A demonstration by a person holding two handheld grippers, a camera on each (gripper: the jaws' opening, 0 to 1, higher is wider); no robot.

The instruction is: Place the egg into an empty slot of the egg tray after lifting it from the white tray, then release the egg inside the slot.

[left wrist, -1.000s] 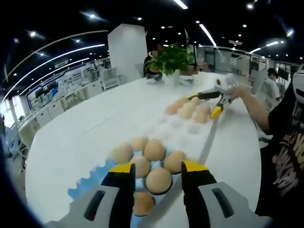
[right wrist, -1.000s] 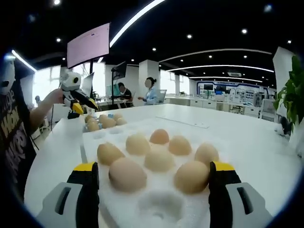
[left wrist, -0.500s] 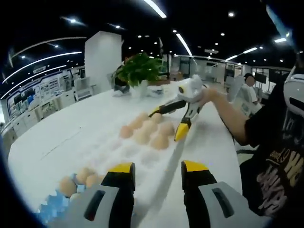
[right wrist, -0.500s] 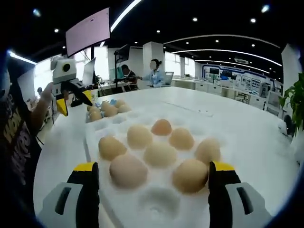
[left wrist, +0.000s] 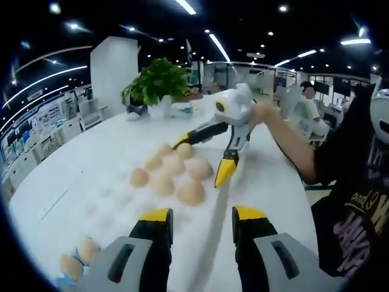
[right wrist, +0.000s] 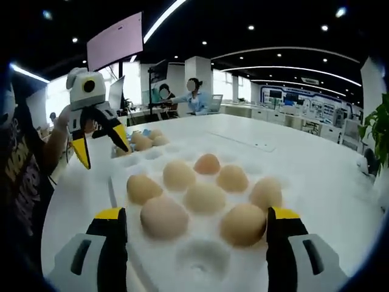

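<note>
— Where is everything sitting right now?

— A person is standing at a long white counter (right wrist: 340,182), working a two-jaw gripper in each hand. The right gripper (right wrist: 197,228) is hovering low over the white tray (right wrist: 200,267), its jaws spread wide to either side of the eggs and grasping nothing. That spread looks chosen to straddle one egg for a lift.

— And the other one?

— The left gripper (left wrist: 202,222) is being held up off the counter, jaws likewise parted and empty. Seen from the right gripper view it is hanging above the near edge of the counter, between the white tray and the egg tray (right wrist: 143,141) farther off. It seems to be waiting rather than working.

— So no egg is in hand yet?

— None. The eggs are all lying in their dimples. The closest two, a pale brown egg (right wrist: 163,217) and another egg (right wrist: 243,224), are sitting just inside the right jaws' span, so either looks the likely pick.

— How many are you counting?

— Seven eggs on the white tray in the right gripper view, with an empty dimple (right wrist: 200,263) in front. The egg tray is holding several more; they are too small to count surely. One potted plant (left wrist: 157,78) is standing at the counter's far end.
</note>
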